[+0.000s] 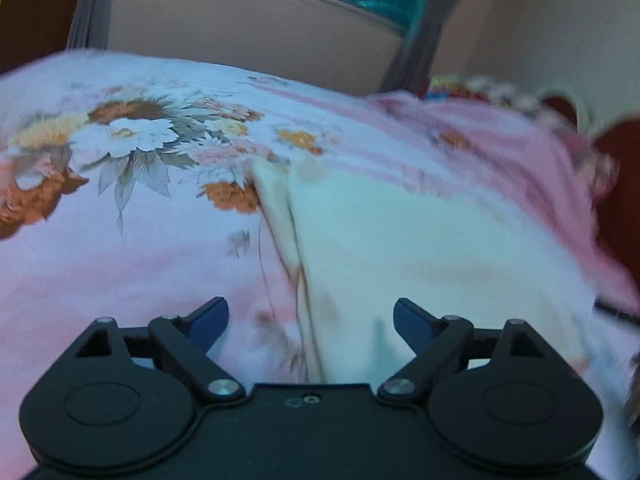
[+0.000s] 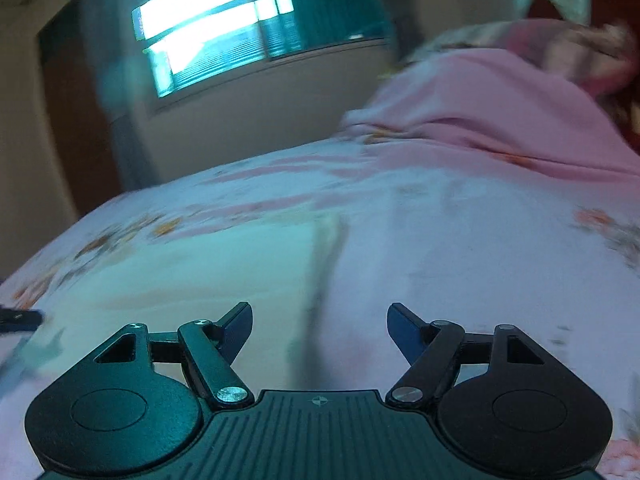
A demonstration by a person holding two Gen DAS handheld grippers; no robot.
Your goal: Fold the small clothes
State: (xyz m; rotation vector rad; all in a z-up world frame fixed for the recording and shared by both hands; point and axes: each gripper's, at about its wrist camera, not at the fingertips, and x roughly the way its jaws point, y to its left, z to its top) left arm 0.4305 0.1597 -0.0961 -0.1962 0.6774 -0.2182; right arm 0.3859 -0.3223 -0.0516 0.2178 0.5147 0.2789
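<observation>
Room: beige wall (image 2: 248, 120) behind the bed, with a bright window (image 2: 208, 24) and teal blinds; both views are motion-blurred.
Bed: floral sheet (image 1: 120, 248) in white and pink with orange and white flowers covers it; a plain pink blanket (image 2: 500, 120) lies bunched at the far right end.
Cream garment (image 1: 400, 248): lies flat on the sheet, in front of both grippers. Its long axis runs away from the cameras toward the wall. A folded lengthwise edge shows along its left side in the left wrist view; in the right wrist view its right edge (image 2: 328, 248) ends just ahead of the gripper.
Writing: no print or label is readable on the cloth.
Left gripper (image 1: 311, 316): blue-tipped jaws spread wide, holding nothing, low over the garment's left edge.
Right gripper (image 2: 320, 320): jaws likewise apart and empty, over the garment's right edge.
</observation>
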